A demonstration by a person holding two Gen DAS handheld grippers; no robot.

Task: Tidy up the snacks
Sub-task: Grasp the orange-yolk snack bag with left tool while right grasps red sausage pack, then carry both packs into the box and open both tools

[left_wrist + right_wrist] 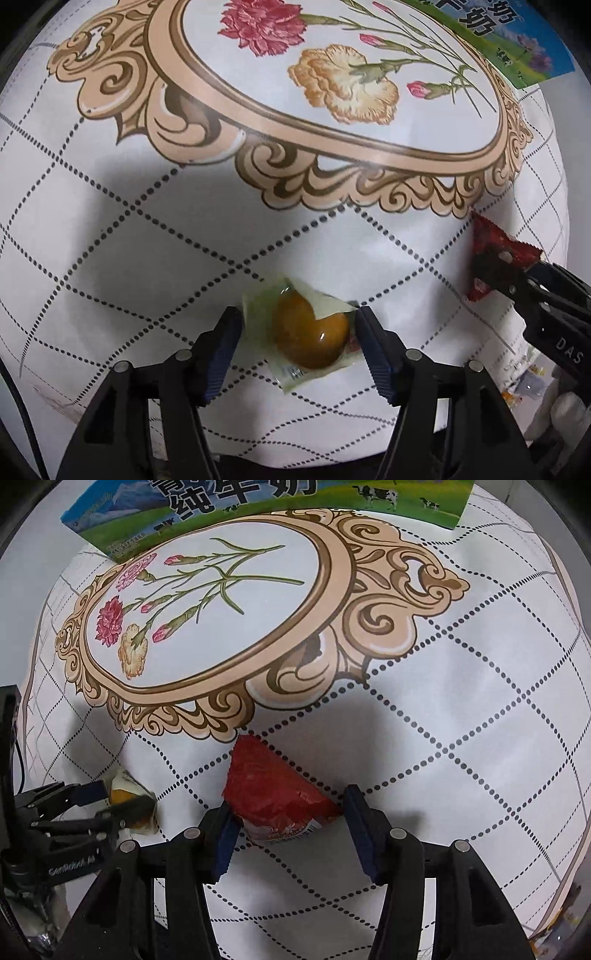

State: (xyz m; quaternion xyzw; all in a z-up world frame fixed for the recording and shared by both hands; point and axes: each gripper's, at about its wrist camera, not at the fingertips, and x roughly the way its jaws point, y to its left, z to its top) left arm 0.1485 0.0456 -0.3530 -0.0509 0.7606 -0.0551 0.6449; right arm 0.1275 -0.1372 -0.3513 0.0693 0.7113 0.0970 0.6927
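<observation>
1. Two grippers work at once. The left gripper (297, 332) has its jaws apart, one on each side of the egg packet (310, 334), which lies on the tablecloth (147, 240) between the blue pads and looks not yet pinched.
2. The right gripper (286, 823) also stands apart around the red snack packet (275, 794); its left pad touches the wrapper, while the right pad is just beside it.
3. Risk, as I judge it: the egg is round and glossy inside loose film, so closing on the flap alone could let it slide out.
4. The red packet is crumpled and wedge-shaped; a pinch on its thin edge may twist it.
5. Both packets lie near each other, so the grippers could bump.
6. Farther off, a milk carton (258, 513) lies at the cloth's far edge.
</observation>
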